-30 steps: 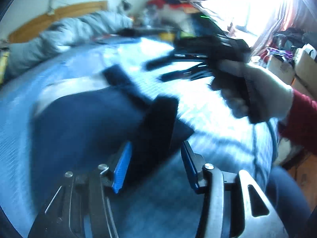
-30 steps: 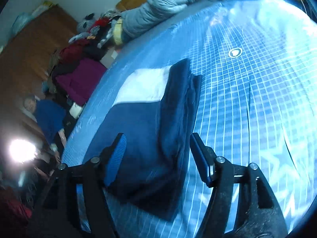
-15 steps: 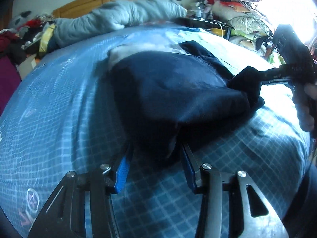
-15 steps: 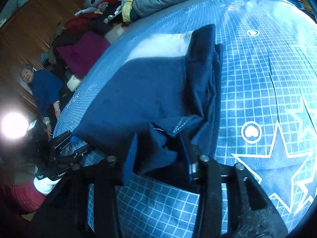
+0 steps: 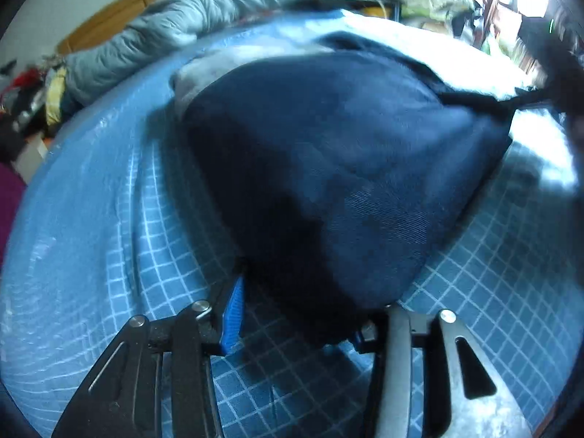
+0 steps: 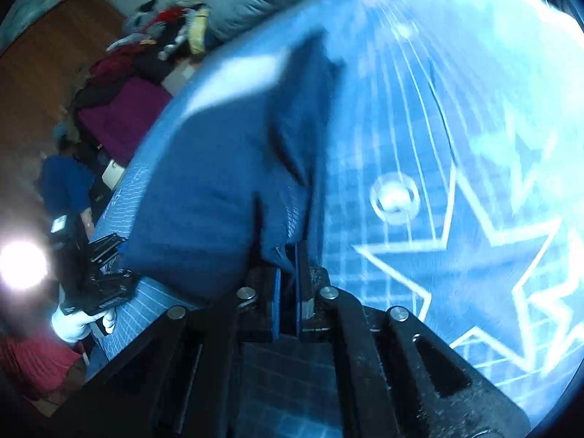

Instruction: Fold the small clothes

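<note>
Mid-fold on a dark blue garment (image 5: 328, 153), humped up over a blue checked bed sheet (image 5: 109, 219) and filling the left view from 6 to 2 o'clock, with a pale piece of cloth (image 5: 204, 73) peeking out beneath at 11. At 6 o'clock, left gripper (image 5: 297, 325) with jaws wide apart and the near hem of the garment bulging down between them; only one blue pad in sight, the other buried under cloth, so impossible to say whether pressing on anything. From the right view, right gripper (image 6: 290, 273) at 6 o'clock with jaws drawn almost together, nipping a thin edge of the garment; a gloved hand (image 6: 73, 323) at 8 o'clock carrying the other tool. Probably about to carry the near edge over toward 12 o'clock for the next fold. Plenty to go wrong from here. With so little fabric in the right pinch, likely to slip free under any sharp tug, dropping that corner and skewing the fold. With the left jaws this wide, likely to leave the hem behind and drag only one side across, giving a diagonal crease. Also possible to snag the sheet along with the hem, given how close below, pulling up a ridge and shifting the pale cloth. Heavy blur in both views, so exact layering of the folds not readable.
</note>
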